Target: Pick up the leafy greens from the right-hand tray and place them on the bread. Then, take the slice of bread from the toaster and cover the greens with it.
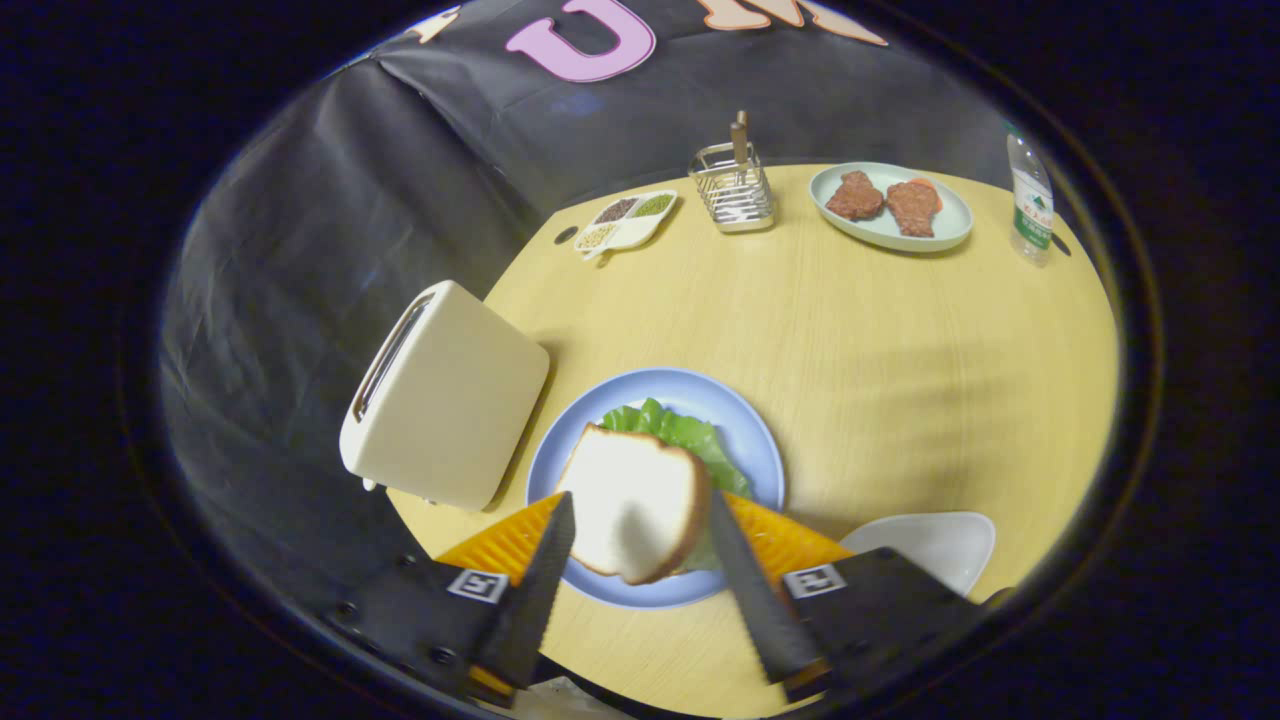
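Hovering above the blue plate (760,440): tool (640,520) with fingers spread wide, flanking the bread slice (632,505) without clear contact; slice lying on the leafy greens (690,435). Toaster (440,395) just beside the plate on the surface (900,360).

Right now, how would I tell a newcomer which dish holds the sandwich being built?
Start at the cream toaster on the wooden table; the dish sits right beside it. It is the round blue plate, just ahead of the open claw, carrying leafy greens with a bread slice between the fingers. The pale green plate holds meat; the white tray sits bare.
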Tool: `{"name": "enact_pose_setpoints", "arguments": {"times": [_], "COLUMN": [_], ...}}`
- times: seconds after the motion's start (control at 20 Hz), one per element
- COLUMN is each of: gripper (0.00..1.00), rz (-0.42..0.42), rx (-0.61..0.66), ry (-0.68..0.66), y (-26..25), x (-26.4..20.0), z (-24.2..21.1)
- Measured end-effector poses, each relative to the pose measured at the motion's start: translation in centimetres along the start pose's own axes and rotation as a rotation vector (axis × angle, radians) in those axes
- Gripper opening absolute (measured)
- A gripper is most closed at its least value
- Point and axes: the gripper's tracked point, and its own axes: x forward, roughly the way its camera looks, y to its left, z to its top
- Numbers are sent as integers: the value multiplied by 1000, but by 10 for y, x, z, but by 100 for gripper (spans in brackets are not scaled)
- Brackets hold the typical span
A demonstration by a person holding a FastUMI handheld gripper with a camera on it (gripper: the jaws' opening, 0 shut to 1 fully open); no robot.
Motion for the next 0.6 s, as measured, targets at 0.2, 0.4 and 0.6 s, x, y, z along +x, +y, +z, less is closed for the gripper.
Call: {"name": "enact_pose_setpoints", "arguments": {"times": [0.2, 0.4, 0.6], "gripper": [75, 95, 100], "rz": [1, -45, -121], "rx": [-49, -116, -170], "ry": [-119, -303, -465], "y": [-3, -13, -24], "x": [-26, -72, -125], "z": [14, 33, 42]}}
